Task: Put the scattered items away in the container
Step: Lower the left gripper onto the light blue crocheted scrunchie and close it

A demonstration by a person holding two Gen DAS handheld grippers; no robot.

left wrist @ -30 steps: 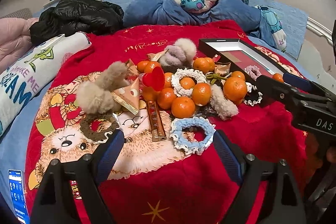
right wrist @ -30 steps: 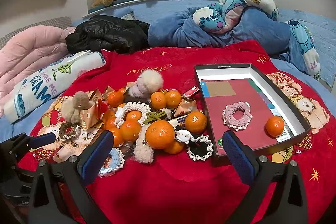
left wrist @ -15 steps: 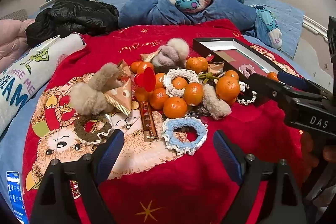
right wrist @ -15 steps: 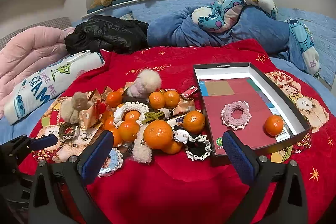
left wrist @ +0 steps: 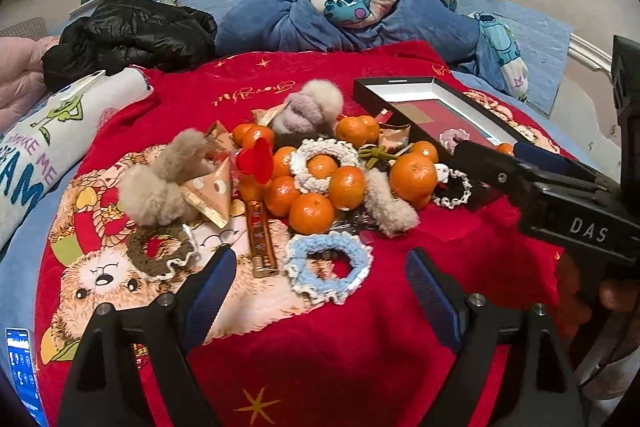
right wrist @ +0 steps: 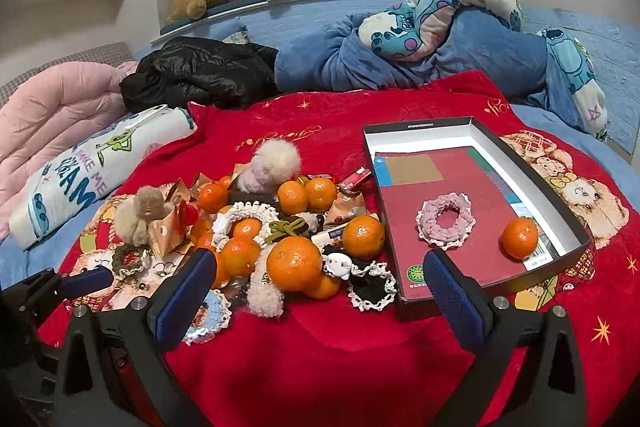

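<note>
Left gripper [left wrist: 320, 291]: jaws spread wide, holding nothing, poised above the red blanket [left wrist: 320, 367]. The blue scrunchie [left wrist: 328, 267] lies between the fingertips, slightly beyond them, not touching either. At 11 o'clock from it lies a gold tube [left wrist: 261, 237]; at 9 o'clock, a brown scrunchie [left wrist: 160, 253].

Right gripper [right wrist: 320, 291]: jaws spread wide, holding nothing. Between its fingers, toward 12 o'clock, lies the largest orange [right wrist: 294, 263], touching a beige fluffy piece [right wrist: 265, 297] at its 7 o'clock. A black scrunchie [right wrist: 370, 291] lies at the orange's 4 o'clock, just beside the box [right wrist: 416, 307].

Pile: oranges, scrunchies, fluffy pieces and wrappers are clustered at the blanket centre, at 9 o'clock from the box.

Box: open, black-walled, at 1 o'clock in the right wrist view. It contains a pink scrunchie [right wrist: 446, 221] and one orange [right wrist: 520, 238], apart from each other.
</note>
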